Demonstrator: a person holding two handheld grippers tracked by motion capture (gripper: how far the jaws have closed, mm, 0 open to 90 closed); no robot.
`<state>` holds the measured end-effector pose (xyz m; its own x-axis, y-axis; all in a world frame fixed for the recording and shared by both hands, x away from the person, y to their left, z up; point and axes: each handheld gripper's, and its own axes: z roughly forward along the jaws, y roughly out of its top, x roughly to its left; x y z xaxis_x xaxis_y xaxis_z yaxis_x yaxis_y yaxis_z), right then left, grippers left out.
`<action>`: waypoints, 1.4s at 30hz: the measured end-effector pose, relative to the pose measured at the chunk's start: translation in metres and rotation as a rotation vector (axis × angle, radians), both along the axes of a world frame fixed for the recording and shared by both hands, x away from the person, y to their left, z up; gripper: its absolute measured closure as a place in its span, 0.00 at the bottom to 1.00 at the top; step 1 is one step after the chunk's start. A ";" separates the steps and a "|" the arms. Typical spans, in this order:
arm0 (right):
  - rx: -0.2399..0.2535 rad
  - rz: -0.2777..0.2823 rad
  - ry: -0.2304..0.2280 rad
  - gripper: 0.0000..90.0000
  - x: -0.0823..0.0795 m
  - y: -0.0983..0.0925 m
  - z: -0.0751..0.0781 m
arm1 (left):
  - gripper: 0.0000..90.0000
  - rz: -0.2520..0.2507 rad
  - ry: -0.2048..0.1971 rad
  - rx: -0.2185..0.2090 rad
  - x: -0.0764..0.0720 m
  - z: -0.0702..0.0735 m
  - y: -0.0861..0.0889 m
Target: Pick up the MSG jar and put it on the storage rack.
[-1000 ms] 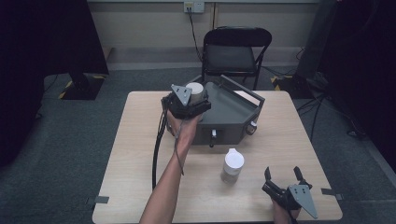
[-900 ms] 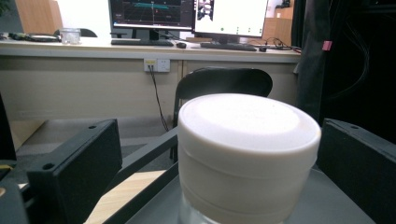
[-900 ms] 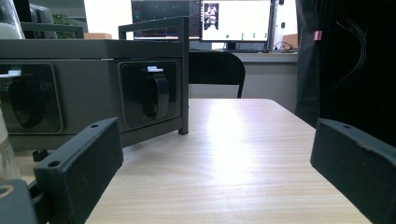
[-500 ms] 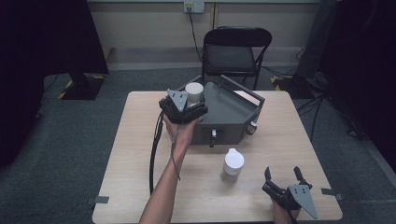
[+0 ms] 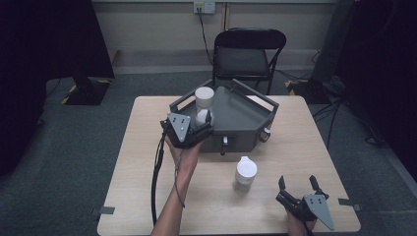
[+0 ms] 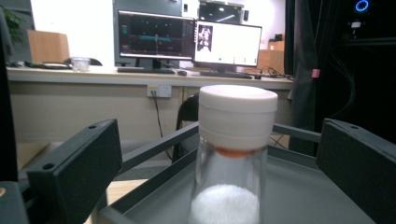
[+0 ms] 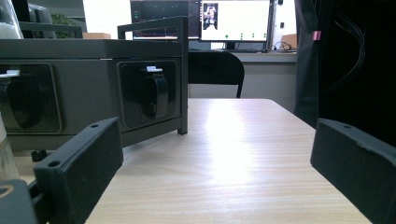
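Left hand-held gripper (image 5: 199, 129) jaws spread wide either side of a white-capped clear bottle (image 6: 232, 158), untouched, white powder inside, upright on grey tray (image 5: 241, 115), right hand-held gripper (image 5: 298, 188) spread apart on the surface (image 5: 133, 147)

Desk (image 5: 147, 162): pale wood grain. Tray (image 5: 246, 115) on it: dark grey, black recessed latches on the side. Jar (image 6: 233, 154): clear glass, white cap, orange band under the cap, white powder inside. Second jar (image 5: 244, 173): white cap too. Both claws: black with grey plates. Folding chair (image 5: 248, 54): black. Floor (image 5: 74, 162): grey carpet.
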<state>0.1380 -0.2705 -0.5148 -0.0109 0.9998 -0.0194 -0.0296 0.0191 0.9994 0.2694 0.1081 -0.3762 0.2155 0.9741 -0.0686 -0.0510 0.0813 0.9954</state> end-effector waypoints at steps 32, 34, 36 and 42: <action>0.001 -0.002 -0.001 0.01 0.000 0.000 0.000 | 0.00 0.077 -0.050 -0.042 -0.085 -0.061 0.017; 0.001 -0.002 -0.001 0.01 0.000 0.000 0.000 | 0.00 0.075 -0.038 -0.039 -0.087 -0.065 0.018; 0.001 -0.002 0.000 0.01 0.000 0.000 0.000 | 0.00 0.069 -0.026 -0.040 -0.089 -0.069 0.019; 0.001 -0.003 0.000 0.01 0.000 0.001 0.000 | 0.00 0.074 -0.015 -0.031 -0.095 -0.084 0.020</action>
